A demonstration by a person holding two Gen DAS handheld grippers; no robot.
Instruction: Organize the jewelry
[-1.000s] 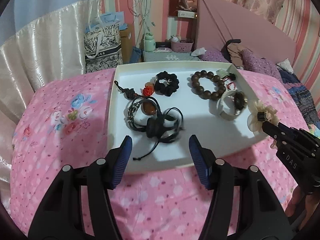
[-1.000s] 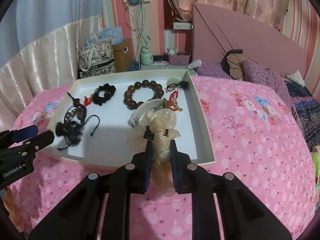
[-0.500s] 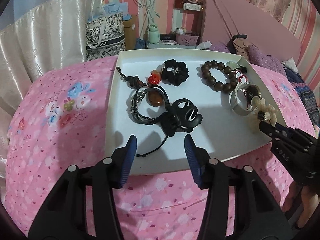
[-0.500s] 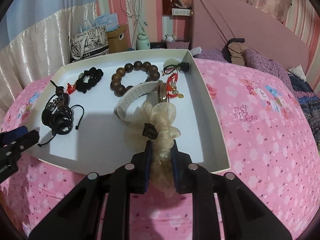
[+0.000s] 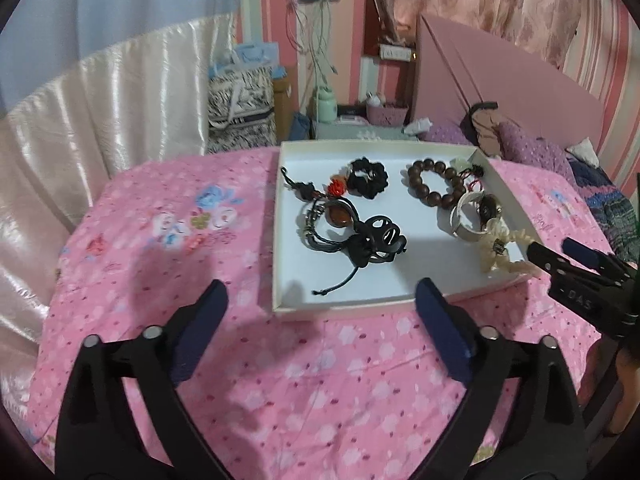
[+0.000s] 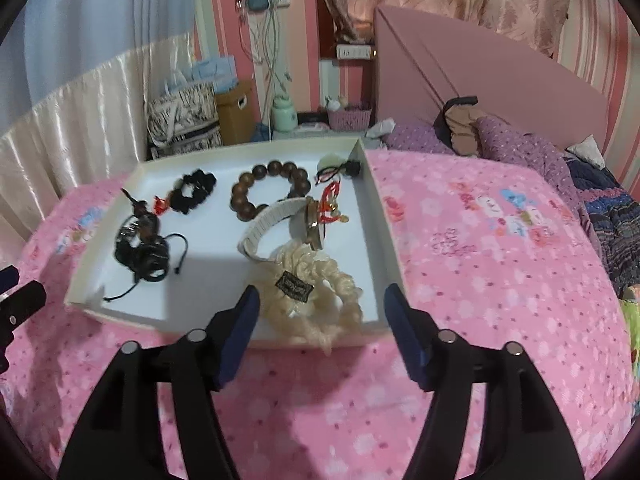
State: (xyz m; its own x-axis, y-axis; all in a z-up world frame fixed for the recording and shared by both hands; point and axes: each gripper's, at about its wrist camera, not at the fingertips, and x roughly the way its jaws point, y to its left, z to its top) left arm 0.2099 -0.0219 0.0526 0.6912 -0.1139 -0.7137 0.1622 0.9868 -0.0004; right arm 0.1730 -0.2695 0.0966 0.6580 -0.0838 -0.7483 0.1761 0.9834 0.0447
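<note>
A white tray (image 5: 344, 304) (image 6: 384, 216) lies on the pink bed. In it are a cream scrunchie (image 6: 316, 304) (image 5: 500, 248) draped over the near right rim, a white watch (image 6: 272, 216), a brown bead bracelet (image 6: 268, 192) (image 5: 436, 184), a black scrunchie (image 5: 366, 178), black leather bracelets (image 5: 332, 220) (image 6: 140, 244) and a black hair claw (image 5: 380, 240). My right gripper (image 6: 322, 324) is open, its jaws on either side of the cream scrunchie. My left gripper (image 5: 322, 320) is open and empty before the tray's near rim.
The pink flowered bedspread (image 5: 180, 240) surrounds the tray. A pink headboard (image 6: 480, 80) and purple pillows (image 6: 512, 140) lie at the back right. Bags (image 5: 240, 92) and a nightstand (image 6: 316, 120) stand behind the bed. A satin curtain (image 5: 100, 120) hangs at left.
My right gripper has opened and let go of the cream scrunchie, which now lies in the tray's near right corner. My left gripper has opened wider and drawn back from the tray.
</note>
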